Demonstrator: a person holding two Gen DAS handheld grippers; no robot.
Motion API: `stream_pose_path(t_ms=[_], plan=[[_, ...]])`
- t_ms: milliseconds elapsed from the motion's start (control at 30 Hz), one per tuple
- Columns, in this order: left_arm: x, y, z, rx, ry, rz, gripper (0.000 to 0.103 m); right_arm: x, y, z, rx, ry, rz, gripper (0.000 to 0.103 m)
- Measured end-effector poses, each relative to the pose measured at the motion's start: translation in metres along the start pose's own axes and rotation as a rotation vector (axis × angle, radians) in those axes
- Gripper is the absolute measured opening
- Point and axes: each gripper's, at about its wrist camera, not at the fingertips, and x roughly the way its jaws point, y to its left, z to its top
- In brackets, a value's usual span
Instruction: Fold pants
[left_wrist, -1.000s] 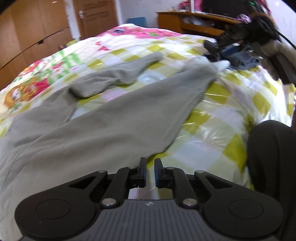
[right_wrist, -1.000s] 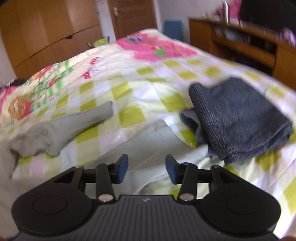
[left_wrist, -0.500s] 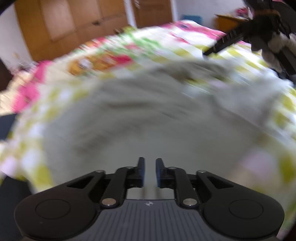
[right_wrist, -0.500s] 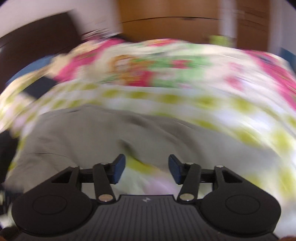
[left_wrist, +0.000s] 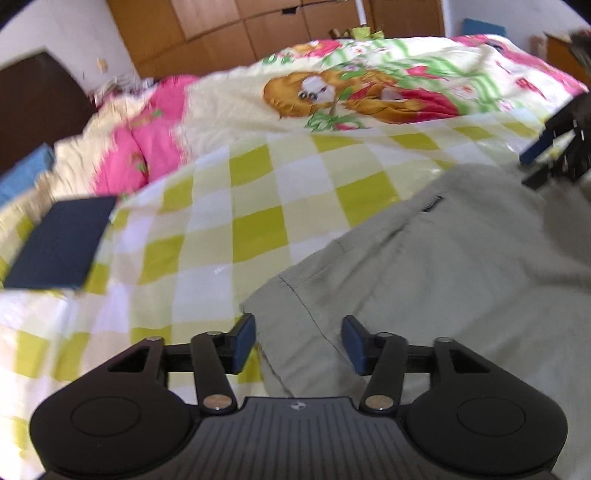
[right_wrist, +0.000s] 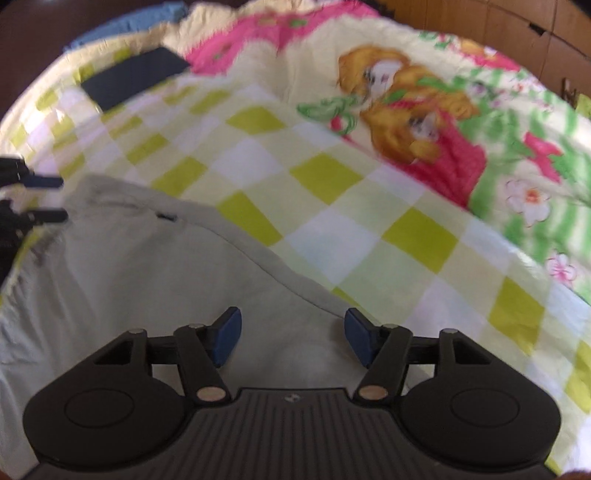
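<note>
Lying flat on a glossy quilt printed with yellow-green and white checks (left_wrist: 258, 229), the pale grey-green cotton pants (left_wrist: 424, 280) spread from 3 to 6 o'clock in the left wrist view, soft and lightly creased, with a stitched seam and a small dark label (left_wrist: 431, 204) near their upper edge. The left gripper (left_wrist: 298, 341) hovers over a corner of this cloth, its blue-padded jaws opening, fabric below the gap but not pinched. In the right wrist view the same pants (right_wrist: 147, 266) fill 7 to 9 o'clock, and the right gripper (right_wrist: 291, 338) stands over their curved edge, jaws likewise opening and gripping nothing.

Toward 12 o'clock the quilt carries a cartoon print in orange, red and green (left_wrist: 354, 96). A flat dark navy rectangular object (left_wrist: 59, 247) lies at 9 o'clock; what it is made of is hard to tell. Both views are blurred at the rims. At 3 o'clock in the left view, blue-tipped black fingers (left_wrist: 546, 147) of the other gripper are cut off by the frame. Brown wooden cupboards (left_wrist: 258, 29) stand beyond the bed.
</note>
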Motion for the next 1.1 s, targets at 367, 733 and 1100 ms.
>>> stream_pose_path(t_ms=[367, 733, 1100], plan=[[0.033, 0.005, 0.013, -0.047, 0.085, -0.043, 0.039, 0.01, -0.015, 0.004, 0.065, 0.067, 0.018, 0.002], [-0.013, 0.001, 0.018, -0.014, -0.021, -0.011, 0.027, -0.037, -0.005, 0.016, 0.028, -0.064, -0.005, 0.0], [-0.171, -0.051, -0.019, 0.064, -0.239, -0.136, 0.027, -0.059, 0.047, -0.001, -0.276, -0.103, -0.04, 0.056]])
